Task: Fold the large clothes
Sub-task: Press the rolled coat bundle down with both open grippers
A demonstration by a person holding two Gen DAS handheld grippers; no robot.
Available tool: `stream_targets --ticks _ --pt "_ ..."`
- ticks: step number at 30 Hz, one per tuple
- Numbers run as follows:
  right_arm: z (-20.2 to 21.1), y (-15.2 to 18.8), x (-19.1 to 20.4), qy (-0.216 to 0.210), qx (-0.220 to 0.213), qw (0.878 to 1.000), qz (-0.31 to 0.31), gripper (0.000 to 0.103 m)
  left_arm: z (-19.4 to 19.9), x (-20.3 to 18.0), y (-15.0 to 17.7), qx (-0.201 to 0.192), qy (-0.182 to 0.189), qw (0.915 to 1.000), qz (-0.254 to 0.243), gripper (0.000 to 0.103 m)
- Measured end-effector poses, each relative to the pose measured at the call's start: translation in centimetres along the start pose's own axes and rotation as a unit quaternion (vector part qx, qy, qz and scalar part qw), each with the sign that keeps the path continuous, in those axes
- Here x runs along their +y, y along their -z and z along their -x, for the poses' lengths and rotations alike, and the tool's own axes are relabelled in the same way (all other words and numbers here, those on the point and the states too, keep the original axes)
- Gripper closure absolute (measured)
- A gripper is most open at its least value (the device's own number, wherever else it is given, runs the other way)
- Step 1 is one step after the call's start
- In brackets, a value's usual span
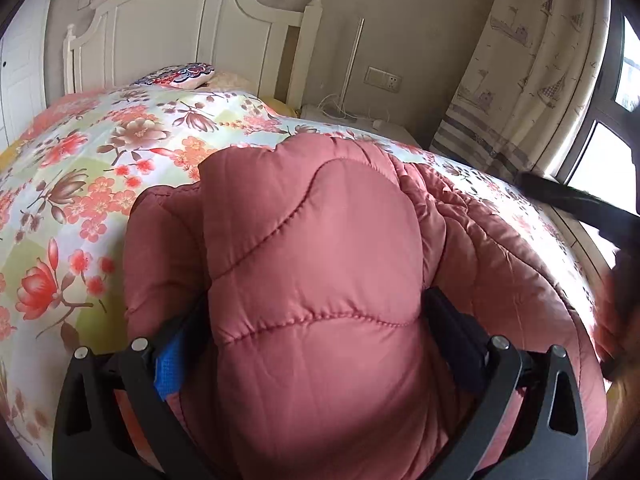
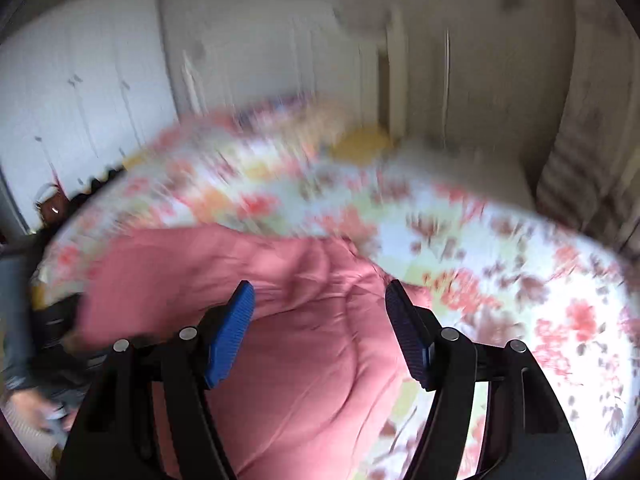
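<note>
A pink quilted padded jacket (image 1: pixel 312 220) lies bunched on a bed with a floral quilt (image 1: pixel 100 152). My left gripper (image 1: pixel 316 300) is shut on a thick fold of it, and the fabric bulges up between and over the two fingers. In the blurred right wrist view the same jacket (image 2: pixel 304 360) spreads below my right gripper (image 2: pixel 320 286). Its blue pads (image 2: pixel 230 332) stand apart and press on nothing. The floral quilt (image 2: pixel 480 260) fills the right side there.
A white headboard (image 1: pixel 180 28) and a patterned pillow (image 1: pixel 180 74) stand at the far end of the bed. A nightstand (image 1: pixel 344 118), a curtain (image 1: pixel 520 60) and a window (image 1: pixel 600 160) are on the right. White wardrobe doors (image 2: pixel 80 92) are on the left.
</note>
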State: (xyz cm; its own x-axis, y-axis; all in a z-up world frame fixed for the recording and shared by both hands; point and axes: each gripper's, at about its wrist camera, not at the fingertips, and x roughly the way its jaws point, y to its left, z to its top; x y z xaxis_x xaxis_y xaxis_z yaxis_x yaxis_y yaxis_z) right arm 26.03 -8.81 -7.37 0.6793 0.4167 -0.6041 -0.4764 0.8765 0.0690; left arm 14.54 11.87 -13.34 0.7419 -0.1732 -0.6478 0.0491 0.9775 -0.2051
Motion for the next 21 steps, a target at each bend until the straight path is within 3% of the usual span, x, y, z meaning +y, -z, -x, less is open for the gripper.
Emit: stream_targets --ticks 3,4,6,7,9,12,17,18,20,21 --pt "4.4 3.3 3.5 0.018 -0.046 0.998 0.049 0.038 0.0 -0.1 0.0 0.0 -0.004 1.0 -0.002 0.002" --pt "4.1 4.3 4.3 0.02 -0.035 0.998 0.056 0.037 0.1 -0.1 0.0 0.0 -0.004 1.0 -0.002 0.002" --pt "0.7 7.9 6.3 0.044 0.032 0.995 0.088 0.037 0.0 -0.2 0.0 0.002 -0.013 0.9999 -0.006 0.002" --pt "0.5 8.8 6.5 0.051 0.014 0.995 0.084 0.037 0.0 -0.3 0.1 0.003 -0.018 0.9998 -0.01 0.002" --pt "0.4 8.9 6.0 0.042 0.017 0.997 0.055 0.036 -0.1 -0.5 0.1 0.004 -0.025 0.9995 -0.016 0.002" --pt "2.1 7.4 7.2 0.064 0.025 0.995 0.07 0.037 -0.1 -0.5 0.0 0.007 -0.03 0.9994 -0.017 0.002" --pt "6.8 7.9 10.8 0.087 -0.052 0.99 0.102 0.037 0.1 -0.4 0.1 0.002 -0.031 0.9994 -0.015 0.002" --pt "6.6 8.6 11.0 0.086 -0.051 0.99 0.097 0.037 0.1 -0.4 0.1 0.003 -0.032 0.9994 -0.014 0.002" --pt "2.9 11.4 11.3 0.083 0.014 0.991 0.105 0.036 0.4 -0.8 -0.2 0.017 -0.036 0.9991 -0.017 0.002" --pt "2.4 12.1 11.4 0.093 0.003 0.99 0.108 0.036 1.1 -1.4 -0.8 0.025 -0.054 0.998 -0.02 0.002"
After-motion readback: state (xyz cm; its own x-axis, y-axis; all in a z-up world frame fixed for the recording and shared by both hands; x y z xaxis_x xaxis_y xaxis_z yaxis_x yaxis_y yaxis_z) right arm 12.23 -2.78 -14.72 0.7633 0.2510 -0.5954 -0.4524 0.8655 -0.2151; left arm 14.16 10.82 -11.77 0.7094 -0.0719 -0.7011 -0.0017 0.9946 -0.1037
